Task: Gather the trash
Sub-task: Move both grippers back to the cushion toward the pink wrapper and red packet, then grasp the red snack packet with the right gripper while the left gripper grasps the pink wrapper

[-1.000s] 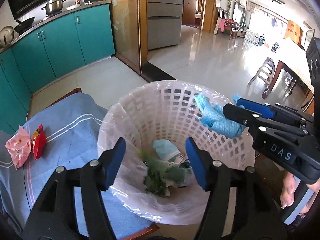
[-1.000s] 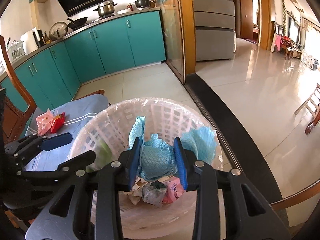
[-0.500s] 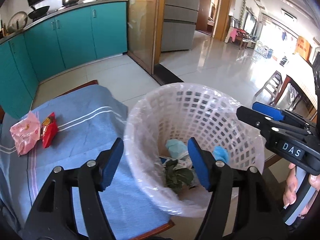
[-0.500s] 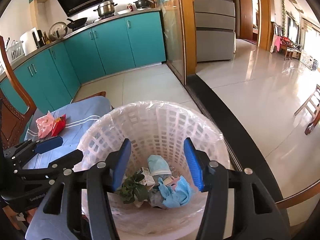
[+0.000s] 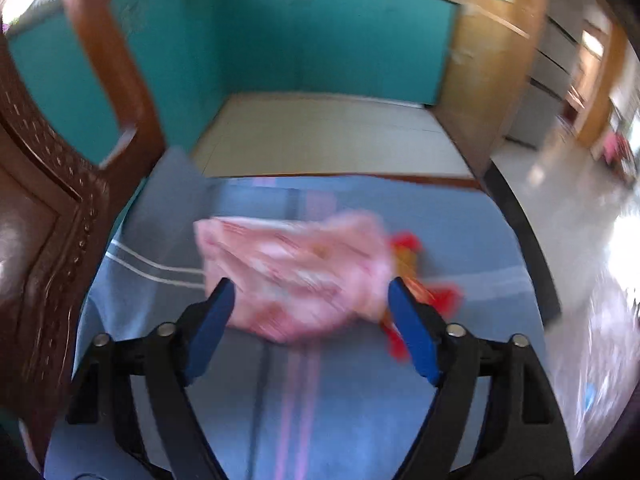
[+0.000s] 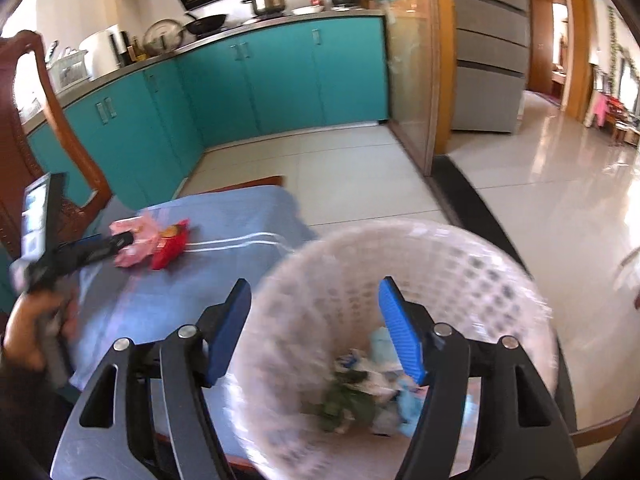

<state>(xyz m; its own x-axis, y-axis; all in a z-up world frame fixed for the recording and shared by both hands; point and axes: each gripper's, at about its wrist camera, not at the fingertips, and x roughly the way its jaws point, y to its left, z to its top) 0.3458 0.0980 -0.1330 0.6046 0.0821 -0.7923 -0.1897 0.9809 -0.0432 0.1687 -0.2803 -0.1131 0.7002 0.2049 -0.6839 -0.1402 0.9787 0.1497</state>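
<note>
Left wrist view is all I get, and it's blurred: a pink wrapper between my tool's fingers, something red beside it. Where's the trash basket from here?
Observer: The white basket stands at the blue cloth's near right edge, under the right tool.
Operator: Is the right tool carrying anything?
Observer: No. Its jaws are opening with nothing between them; crumpled blue paper and green leaves lie in the basket below.
Operator: Is my tool on the pink wrapper yet?
Observer: From the right wrist view, the left tool reaches the pink wrapper, jaws opening, not clamped. The red packet lies against the wrapper's right side.
</note>
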